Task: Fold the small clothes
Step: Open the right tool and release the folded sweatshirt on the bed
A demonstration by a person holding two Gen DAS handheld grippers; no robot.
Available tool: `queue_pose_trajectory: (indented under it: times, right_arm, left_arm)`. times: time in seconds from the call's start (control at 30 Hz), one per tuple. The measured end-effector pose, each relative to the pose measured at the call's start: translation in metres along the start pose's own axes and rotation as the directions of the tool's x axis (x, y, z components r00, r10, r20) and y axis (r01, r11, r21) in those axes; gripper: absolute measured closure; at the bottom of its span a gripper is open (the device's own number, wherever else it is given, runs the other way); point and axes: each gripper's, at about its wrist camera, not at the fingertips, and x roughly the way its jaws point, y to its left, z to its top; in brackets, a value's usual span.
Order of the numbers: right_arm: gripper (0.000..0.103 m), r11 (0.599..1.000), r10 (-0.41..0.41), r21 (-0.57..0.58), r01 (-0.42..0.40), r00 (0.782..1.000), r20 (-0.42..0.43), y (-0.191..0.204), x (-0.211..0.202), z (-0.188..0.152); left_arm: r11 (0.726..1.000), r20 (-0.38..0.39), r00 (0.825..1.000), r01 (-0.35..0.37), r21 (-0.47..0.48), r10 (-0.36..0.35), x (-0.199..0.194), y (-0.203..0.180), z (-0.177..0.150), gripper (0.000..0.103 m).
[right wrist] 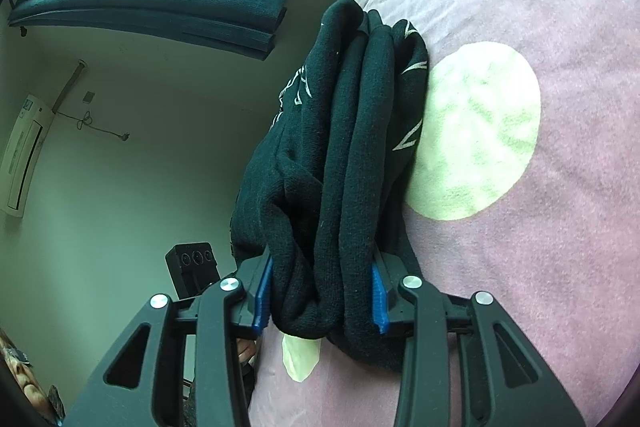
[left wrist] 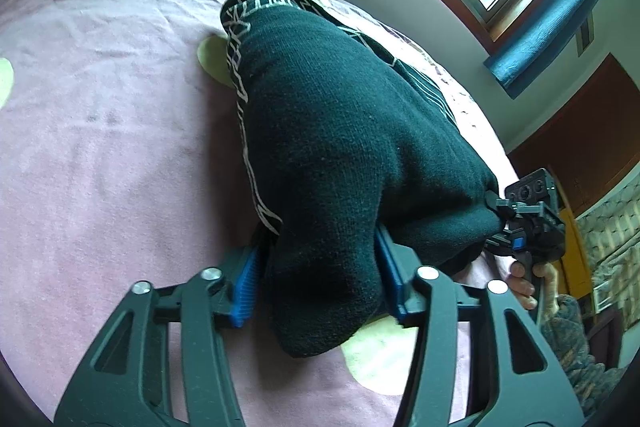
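Observation:
A black knit garment [left wrist: 340, 131] with white line patterns lies folded in several layers on a pink bedsheet [left wrist: 100, 147]. In the left wrist view its near end hangs between the blue pads of my left gripper [left wrist: 316, 287]. The jaws stand apart, with a thin gap at the left pad [left wrist: 244, 291]. The right gripper [left wrist: 498, 223] holds the garment's right corner. In the right wrist view the stacked folds of the garment [right wrist: 352, 155] are bunched between the blue pads of my right gripper [right wrist: 322, 299], which press on both sides.
The pink sheet [right wrist: 540, 267] has pale green dots [right wrist: 476, 135]. A person's hand [left wrist: 528, 283] holds the right gripper's handle. A window with a blue blind [right wrist: 152, 7], a wall and an air conditioner [right wrist: 20, 163] lie past the bed's edge.

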Motion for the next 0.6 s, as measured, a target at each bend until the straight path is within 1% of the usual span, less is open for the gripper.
queue_pose_trajectory:
  times: [0.03, 0.1, 0.17, 0.23, 0.27, 0.33, 0.43, 0.6]
  right_arm:
    - [0.058, 1.0, 0.002, 0.003, -0.002, 1.0, 0.004, 0.0, -0.001, 0.0]
    - [0.056, 1.0, 0.005, 0.014, -0.006, 1.0, 0.013, -0.001, -0.004, -0.001]
    - [0.053, 1.0, 0.006, 0.017, -0.006, 1.0, 0.025, -0.001, -0.006, -0.003]
    - [0.049, 1.0, 0.005, 0.02, -0.005, 0.999, 0.037, 0.0, -0.009, -0.004]
    - [0.047, 1.0, 0.001, 0.02, -0.002, 0.999, 0.044, 0.001, -0.012, -0.006]
    - [0.04, 1.0, -0.006, 0.018, 0.005, 0.998, 0.058, 0.002, -0.017, -0.008]
    - [0.035, 1.0, -0.029, 0.009, 0.028, 0.996, 0.081, 0.006, -0.026, -0.015]
    - [0.027, 0.997, -0.069, -0.01, 0.07, 0.992, 0.101, 0.013, -0.037, -0.028]
  left_arm:
    - [1.0, 0.01, 1.0, -0.017, 0.011, 0.017, -0.001, -0.001, -0.001, 0.041]
    - [0.999, 0.019, 0.999, -0.028, 0.025, 0.028, -0.002, -0.003, -0.003, 0.04]
    - [0.998, 0.027, 0.999, -0.048, 0.036, 0.047, -0.004, -0.006, -0.005, 0.037]
    - [0.996, 0.037, 0.996, -0.078, 0.045, 0.077, -0.006, -0.009, -0.008, 0.029]
    - [0.993, 0.047, 0.994, -0.103, 0.052, 0.101, -0.008, -0.011, -0.01, 0.027]
    - [0.989, 0.063, 0.989, -0.136, 0.057, 0.133, -0.01, -0.014, -0.013, 0.018]
    - [0.981, 0.084, 0.98, -0.184, 0.057, 0.179, -0.016, -0.017, -0.02, 0.013]
    - [0.966, 0.105, 0.964, -0.251, 0.068, 0.244, -0.023, -0.027, -0.032, 0.01]
